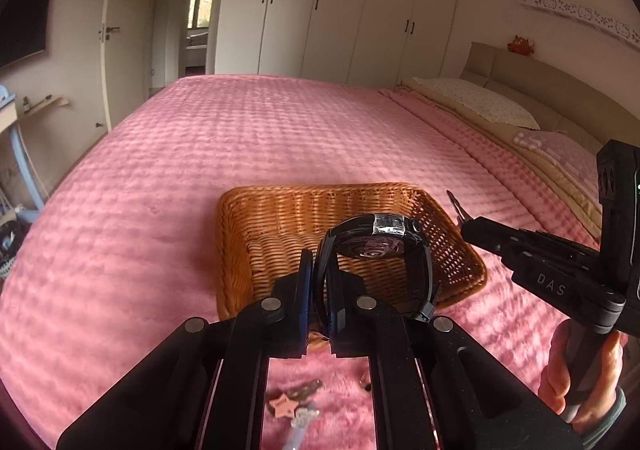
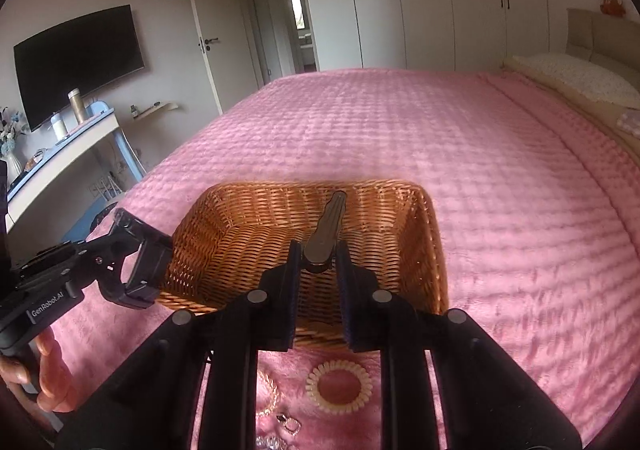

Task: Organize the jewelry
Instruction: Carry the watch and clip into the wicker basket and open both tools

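A woven wicker basket (image 1: 280,218) (image 2: 248,226) sits on the pink bedspread. My left gripper (image 1: 320,270) is shut on the strap of a black wristwatch (image 1: 376,238) and holds it over the basket's near side. My right gripper (image 2: 318,254) is shut on a metallic hair clip (image 2: 326,226) that sticks out over the basket's inside. In the left wrist view the right gripper (image 1: 460,216) comes in from the right with the clip tip beside the basket's right rim. The left gripper shows at the left in the right wrist view (image 2: 140,250).
Loose items lie on the blanket in front of the basket: a star charm (image 1: 282,404), a spiral hair tie (image 2: 338,386), a bead bracelet (image 2: 268,390) and an earring (image 2: 290,424). Pillows (image 1: 476,100) lie at the right. A desk (image 2: 68,138) stands left of the bed.
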Available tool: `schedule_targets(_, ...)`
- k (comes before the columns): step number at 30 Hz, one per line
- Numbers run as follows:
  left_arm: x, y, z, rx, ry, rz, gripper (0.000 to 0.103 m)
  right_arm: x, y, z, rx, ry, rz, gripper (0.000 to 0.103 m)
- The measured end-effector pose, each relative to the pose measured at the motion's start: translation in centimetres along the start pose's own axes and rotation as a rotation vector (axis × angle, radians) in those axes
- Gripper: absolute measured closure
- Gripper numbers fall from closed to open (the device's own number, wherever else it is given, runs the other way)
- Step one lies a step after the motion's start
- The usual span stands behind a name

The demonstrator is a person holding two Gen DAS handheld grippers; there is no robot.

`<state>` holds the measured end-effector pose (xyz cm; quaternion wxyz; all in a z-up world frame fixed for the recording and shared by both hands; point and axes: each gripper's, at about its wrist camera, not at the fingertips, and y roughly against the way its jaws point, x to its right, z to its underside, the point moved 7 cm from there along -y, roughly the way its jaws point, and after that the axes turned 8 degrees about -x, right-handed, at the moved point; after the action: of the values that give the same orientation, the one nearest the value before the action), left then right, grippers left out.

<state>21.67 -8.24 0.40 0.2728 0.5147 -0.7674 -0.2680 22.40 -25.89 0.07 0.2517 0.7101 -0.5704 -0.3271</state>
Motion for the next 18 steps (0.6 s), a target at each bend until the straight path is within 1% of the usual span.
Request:
schedule_targets(3,-0.4,-3.4,-0.5,-0.036,-0.004,-0.014,0.098,0.3,-3.3,-0.1,-0.08,-0.022,-0.026,0.088)
schedule_targets(5,-0.7,-5.1,-0.5,-0.048,-0.03,-0.05,0.098,0.7,-5.3,0.0,-0.128,-0.04,-0.036,0.088)
schedule_targets(6,-0.9,-5.9,-0.6,-0.057,-0.039,-0.067,0.098,0.8,-6.1,0.0,-0.147,-0.044,-0.032,0.088)
schedule_targets(8,-1.2,-7.3,-0.5,-0.081,-0.035,-0.063,0.098,1.1,-7.6,0.4,-0.177,-0.04,-0.015,0.088)
schedule_targets(11,-1.3,-8.4,-0.1,-0.102,-0.036,-0.058,0.098,1.5,-8.8,0.8,-0.196,-0.037,-0.015,0.088)
schedule_targets(15,-0.9,-9.2,0.3,-0.121,-0.053,-0.068,0.096,1.7,-9.1,1.1,-0.209,-0.044,-0.022,0.088)
schedule_targets(16,-0.8,-9.3,0.4,-0.126,-0.057,-0.069,0.095,1.6,-9.1,1.0,-0.21,-0.04,-0.02,0.088)
schedule_targets(17,-0.7,-9.4,0.5,-0.132,-0.061,-0.059,0.091,1.6,-9.1,1.0,-0.212,-0.039,-0.021,0.087)
schedule_targets(18,-0.6,-9.4,0.5,-0.138,-0.062,-0.045,0.081,1.5,-8.9,1.1,-0.213,-0.04,-0.025,0.087)
